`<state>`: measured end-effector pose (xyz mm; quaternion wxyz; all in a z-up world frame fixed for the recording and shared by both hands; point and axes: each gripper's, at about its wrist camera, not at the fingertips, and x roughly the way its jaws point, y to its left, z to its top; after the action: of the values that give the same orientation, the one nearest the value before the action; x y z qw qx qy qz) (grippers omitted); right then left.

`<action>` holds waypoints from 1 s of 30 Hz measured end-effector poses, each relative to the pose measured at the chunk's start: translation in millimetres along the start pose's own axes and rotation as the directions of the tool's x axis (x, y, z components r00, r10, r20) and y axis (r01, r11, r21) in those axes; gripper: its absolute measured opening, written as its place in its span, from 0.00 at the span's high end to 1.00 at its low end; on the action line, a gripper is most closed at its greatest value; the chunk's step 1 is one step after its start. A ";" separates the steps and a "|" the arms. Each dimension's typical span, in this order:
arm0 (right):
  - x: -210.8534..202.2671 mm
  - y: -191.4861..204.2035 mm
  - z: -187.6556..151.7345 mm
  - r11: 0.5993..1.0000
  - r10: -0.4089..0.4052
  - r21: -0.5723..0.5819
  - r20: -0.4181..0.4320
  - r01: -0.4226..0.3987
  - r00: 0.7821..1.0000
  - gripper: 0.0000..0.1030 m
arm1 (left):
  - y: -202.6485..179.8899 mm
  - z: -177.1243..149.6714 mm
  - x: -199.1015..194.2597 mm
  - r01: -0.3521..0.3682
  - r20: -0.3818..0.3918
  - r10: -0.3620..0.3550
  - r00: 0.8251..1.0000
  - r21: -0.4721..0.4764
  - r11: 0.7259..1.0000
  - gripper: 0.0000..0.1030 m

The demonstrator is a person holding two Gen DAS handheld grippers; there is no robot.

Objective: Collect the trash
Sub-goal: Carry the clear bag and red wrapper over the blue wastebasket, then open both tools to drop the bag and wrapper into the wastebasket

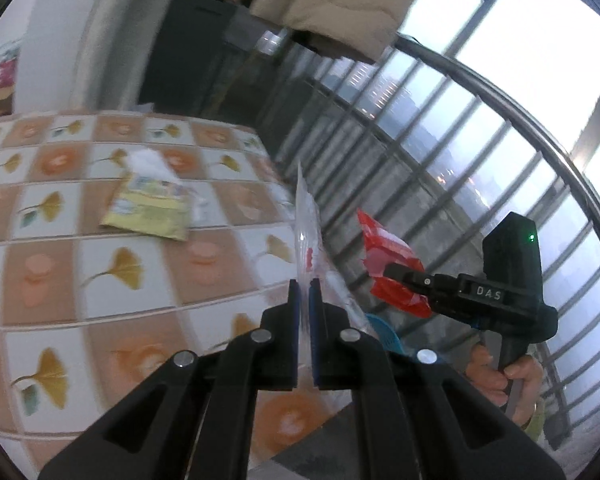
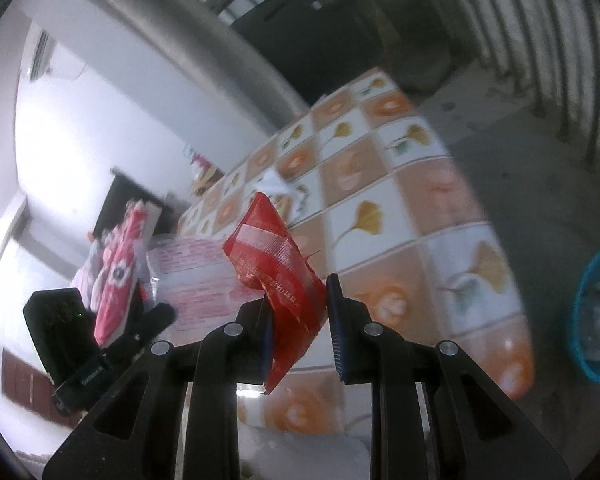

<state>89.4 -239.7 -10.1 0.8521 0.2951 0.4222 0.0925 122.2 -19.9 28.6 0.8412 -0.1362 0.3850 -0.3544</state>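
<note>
Both grippers have something in them right now, out past the table edge. The left gripper has its blue pads squeezed nearly together on a clear plastic wrapper with bits of red print, which sticks up thin and edge-on from between the fingers. The right gripper is pinching a crinkled red snack wrapper; its jaws stand a bit apart, with the wrapper pressed against the left pad and running diagonally up over the tablecloth. From the left camera you can see a hand wrapped round the right gripper's handle, next to the metal window bars. More trash is on the table, which has a checked cloth with ginkgo leaves: a yellowish-green packet lying flat with something white and crumpled just behind it. A blue bin sits on the floor beside the table, already with some rubbish inside. It's all pretty blurry.
</note>
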 end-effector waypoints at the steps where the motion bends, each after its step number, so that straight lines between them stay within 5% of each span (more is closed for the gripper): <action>1: -4.9 -5.2 -0.6 1.000 -0.008 0.010 0.010 0.008 1.000 0.79 | -10.7 0.4 9.9 0.010 -0.015 -0.010 1.000 0.023 1.000 0.96; 10: -72.9 -65.9 -11.6 0.986 -0.099 0.146 0.138 0.078 0.985 0.79 | -87.5 5.5 68.5 0.087 -0.103 -0.072 0.992 0.151 0.985 0.96; 18: -149.9 -139.9 -41.0 0.929 -0.245 0.339 0.259 0.150 0.934 0.79 | -145.7 4.8 119.5 0.119 -0.184 -0.072 0.980 0.259 0.958 0.96; 25: -190.3 -230.5 -100.9 0.788 -0.378 0.596 0.271 0.154 0.886 0.79 | -190.2 -19.2 199.2 0.155 -0.359 -0.042 0.932 0.290 0.944 0.96; 30: -185.5 -278.2 -136.2 0.695 -0.393 0.710 0.244 0.113 0.886 0.78 | -214.7 -45.1 260.8 0.131 -0.469 0.025 0.883 0.297 0.946 0.96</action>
<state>-157.8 -482.3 -112.2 0.7539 0.5344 0.2916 -0.2472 101.0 -353.6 -37.5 0.7244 0.0806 0.5096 -0.4573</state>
